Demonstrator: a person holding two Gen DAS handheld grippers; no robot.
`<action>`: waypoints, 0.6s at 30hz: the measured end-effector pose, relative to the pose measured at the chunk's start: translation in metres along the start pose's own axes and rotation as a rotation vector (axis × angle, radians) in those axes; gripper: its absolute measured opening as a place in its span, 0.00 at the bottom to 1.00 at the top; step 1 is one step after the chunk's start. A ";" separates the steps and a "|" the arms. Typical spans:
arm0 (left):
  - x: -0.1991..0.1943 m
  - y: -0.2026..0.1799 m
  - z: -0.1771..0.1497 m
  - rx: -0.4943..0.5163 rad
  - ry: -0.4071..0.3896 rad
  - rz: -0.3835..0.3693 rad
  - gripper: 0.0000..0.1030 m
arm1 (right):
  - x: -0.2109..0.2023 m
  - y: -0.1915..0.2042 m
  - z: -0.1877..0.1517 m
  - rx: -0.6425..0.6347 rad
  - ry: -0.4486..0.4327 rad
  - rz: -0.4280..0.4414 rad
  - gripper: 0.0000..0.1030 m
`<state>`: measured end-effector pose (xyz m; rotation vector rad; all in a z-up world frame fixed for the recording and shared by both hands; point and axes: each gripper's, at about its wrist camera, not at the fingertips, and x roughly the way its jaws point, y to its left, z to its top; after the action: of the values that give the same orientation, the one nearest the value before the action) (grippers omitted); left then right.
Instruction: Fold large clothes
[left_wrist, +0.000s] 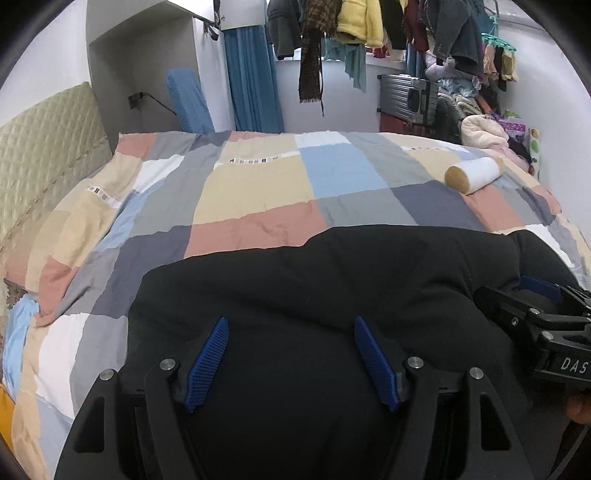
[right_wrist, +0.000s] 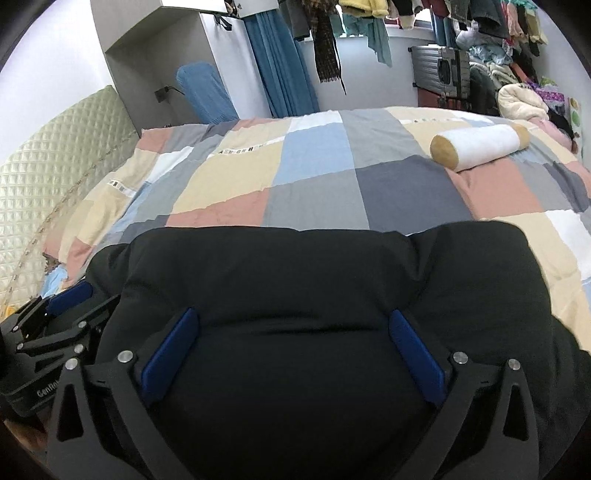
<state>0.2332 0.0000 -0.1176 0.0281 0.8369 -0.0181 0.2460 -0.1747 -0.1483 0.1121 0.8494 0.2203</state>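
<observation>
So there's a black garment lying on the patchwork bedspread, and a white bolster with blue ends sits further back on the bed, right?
Nearly. The black garment does lie on the patchwork bedspread, and the white bolster does sit further back, but its ends are mustard yellow, not blue. The right wrist view shows the yellow end cap most clearly.

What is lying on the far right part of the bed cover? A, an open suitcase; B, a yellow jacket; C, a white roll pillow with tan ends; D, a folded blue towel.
C: a white roll pillow with tan ends lies on the patchwork bed cover, beyond the black garment.
</observation>
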 end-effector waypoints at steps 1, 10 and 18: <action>0.005 0.001 0.000 -0.003 -0.001 0.007 0.69 | 0.006 -0.001 0.001 -0.001 0.002 -0.001 1.00; 0.025 -0.005 -0.008 0.024 -0.011 0.063 0.71 | 0.031 -0.003 0.000 0.002 0.019 0.020 1.00; 0.007 0.006 -0.010 0.005 -0.007 -0.005 0.71 | 0.012 0.002 -0.007 -0.059 0.006 0.027 1.00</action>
<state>0.2301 0.0066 -0.1294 0.0301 0.8296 -0.0249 0.2487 -0.1694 -0.1613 0.0683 0.8474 0.2712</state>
